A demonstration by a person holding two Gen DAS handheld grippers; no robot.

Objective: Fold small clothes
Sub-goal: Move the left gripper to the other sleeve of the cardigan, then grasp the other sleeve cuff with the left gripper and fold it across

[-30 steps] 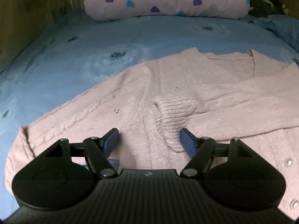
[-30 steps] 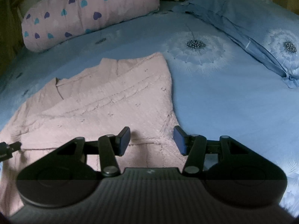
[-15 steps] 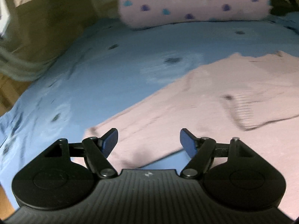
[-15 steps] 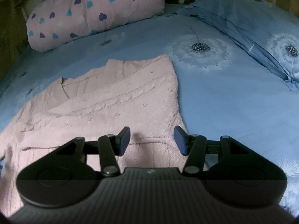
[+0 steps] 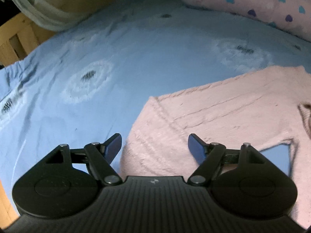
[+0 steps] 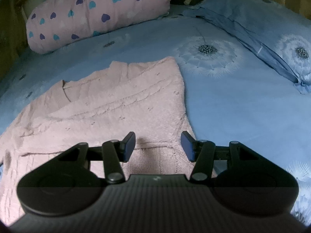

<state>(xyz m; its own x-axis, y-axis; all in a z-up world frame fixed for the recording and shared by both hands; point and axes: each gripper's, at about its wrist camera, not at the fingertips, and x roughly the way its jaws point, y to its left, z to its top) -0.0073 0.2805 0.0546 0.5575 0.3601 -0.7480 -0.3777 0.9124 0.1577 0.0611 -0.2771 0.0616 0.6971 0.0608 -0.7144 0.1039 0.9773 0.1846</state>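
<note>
pink sweater (image 5: 223, 120) cut off right, heart-print pillow (image 5: 262, 5) cropped, blurred

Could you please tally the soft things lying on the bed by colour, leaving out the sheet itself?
Pink: 2, the knitted cardigan and the heart-print pillow.
Blue: 1, the dandelion-print pillow on the right.
Total: 3.
All lie on the blue sheet; a dark thing behind the pillows is too unclear to count.

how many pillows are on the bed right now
2. A pink heart-print pillow lies at the head of the bed, beyond the sweater. A blue pillow sits to its right. Others may be out of view.
</note>
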